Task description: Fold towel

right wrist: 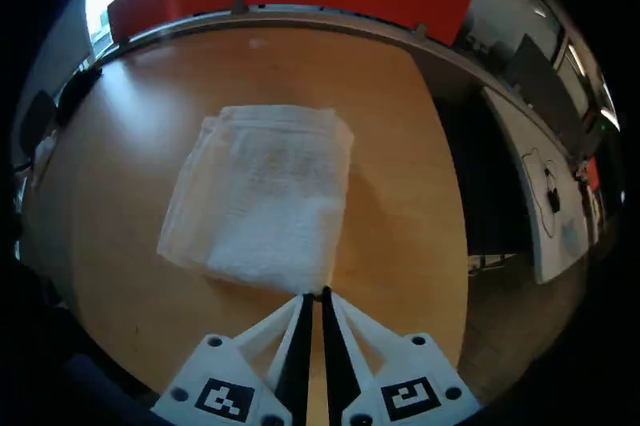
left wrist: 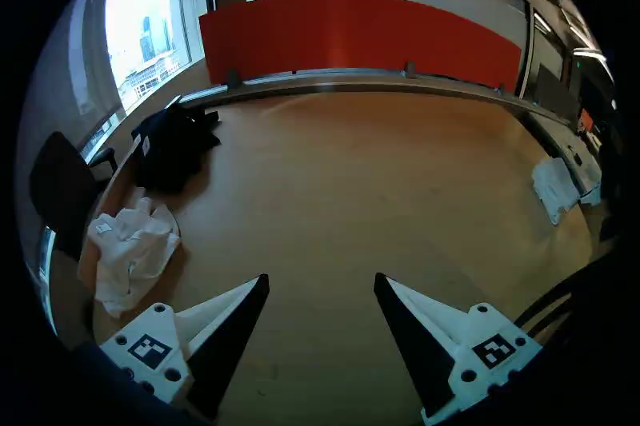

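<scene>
Left gripper view: the left gripper [left wrist: 320, 276], fingers spread wide, hangs over the wooden tabletop [left wrist: 344, 178]; a crumpled cloth [left wrist: 132, 254] lies at 8 o'clock, a black bag [left wrist: 172, 146] at 10. Right gripper view: the right gripper [right wrist: 315, 295], fingers pressed together, points at 12 o'clock, tips at the folded white towel [right wrist: 264, 194]'s near edge.

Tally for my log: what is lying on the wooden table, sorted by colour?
White: 2, the folded towel and a crumpled cloth
Black: 1, a bundle
Total: 3
</scene>
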A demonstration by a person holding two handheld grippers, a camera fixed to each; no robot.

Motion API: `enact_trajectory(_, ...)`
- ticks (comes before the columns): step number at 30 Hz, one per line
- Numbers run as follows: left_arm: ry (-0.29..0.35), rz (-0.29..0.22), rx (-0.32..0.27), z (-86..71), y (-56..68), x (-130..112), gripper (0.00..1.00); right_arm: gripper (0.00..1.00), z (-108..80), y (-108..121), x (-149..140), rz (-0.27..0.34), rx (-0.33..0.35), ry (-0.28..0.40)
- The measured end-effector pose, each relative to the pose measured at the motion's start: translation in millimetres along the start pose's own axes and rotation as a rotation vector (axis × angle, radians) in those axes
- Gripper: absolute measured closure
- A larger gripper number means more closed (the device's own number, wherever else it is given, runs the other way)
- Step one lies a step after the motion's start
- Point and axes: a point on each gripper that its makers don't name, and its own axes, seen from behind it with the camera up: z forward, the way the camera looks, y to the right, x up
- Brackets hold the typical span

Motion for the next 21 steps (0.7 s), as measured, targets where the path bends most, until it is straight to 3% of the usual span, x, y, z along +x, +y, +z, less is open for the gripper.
enact_trajectory(1,0.001,0.0,0.0,-0.2,-0.2,0,0.02,0.82,-0.2,1,-1,0.0,-0.004,-0.001)
enact_trajectory(3,0.002,-0.001,0.0,-0.8,-0.6,0,0.02,0.62,-0.8,2,-2,0.002,-0.011,-0.002)
enact_trajectory(6,0.005,-0.001,-0.001,-1.5,-0.9,1,0.02,0.22,-1.9,2,-3,0.009,-0.015,-0.003)
enact_trajectory(8,0.005,-0.003,-0.001,-1.8,-1.2,0,0.02,0.04,-2.7,0,-4,0.017,-0.012,-0.003)
enact_trajectory(9,0.006,-0.003,-0.002,-1.8,-1.3,0,0.02,0.0,-3.0,-1,-4,0.021,-0.009,-0.002)
enact_trajectory(21,0.015,-0.01,-0.006,-3.8,-2.5,3,0.02,0.0,-10.7,-10,5,0.041,0.001,0.032)
